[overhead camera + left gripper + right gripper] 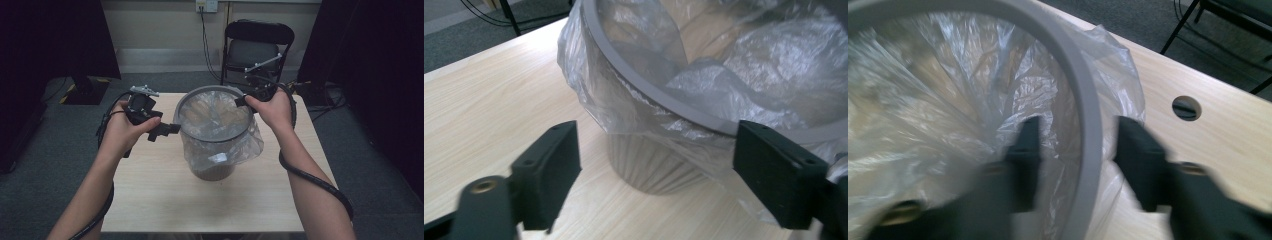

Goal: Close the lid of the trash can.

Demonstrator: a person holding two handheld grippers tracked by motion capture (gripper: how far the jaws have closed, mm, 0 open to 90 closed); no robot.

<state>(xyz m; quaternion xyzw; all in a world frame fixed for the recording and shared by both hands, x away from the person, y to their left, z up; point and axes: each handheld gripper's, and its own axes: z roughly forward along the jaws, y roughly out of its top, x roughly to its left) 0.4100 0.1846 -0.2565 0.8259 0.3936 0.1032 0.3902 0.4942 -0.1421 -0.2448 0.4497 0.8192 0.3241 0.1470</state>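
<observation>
Right gripper view: the right gripper (1075, 150) straddles the grey ring (1087, 100) at frame centre, jaws parted, holding nothing; the bag (948, 100) could slip loose. The left gripper (656, 165) is wide open and empty.

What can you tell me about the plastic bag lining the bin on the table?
The plastic bag is thin, clear and crinkled. It lines the small ribbed bin, and its top is folded out over the edge, hanging loosely down the outside. A grey ring sits on the rim over it. The right gripper straddles ring and bag, jaws apart; the left gripper stands open beside it.
</observation>
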